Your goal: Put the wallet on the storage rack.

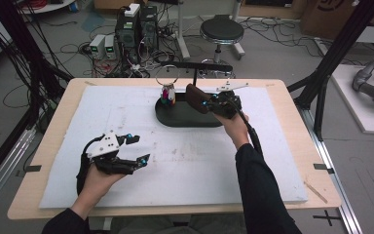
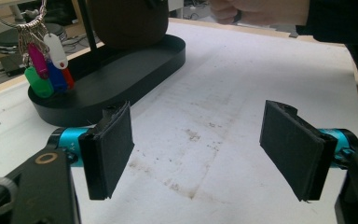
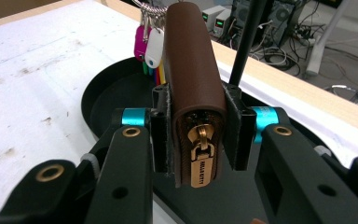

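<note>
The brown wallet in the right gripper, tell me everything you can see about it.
The brown wallet is a smooth, leather-looking zip pouch with rounded corners. A gold zip pull with stamped lettering hangs at its near end. The right gripper clamps it edge-up between both pads, its length pointing away from the camera. It is held above the black oval tray, beside the coloured key tags hanging from a ring. Only the pads touch it.
</note>
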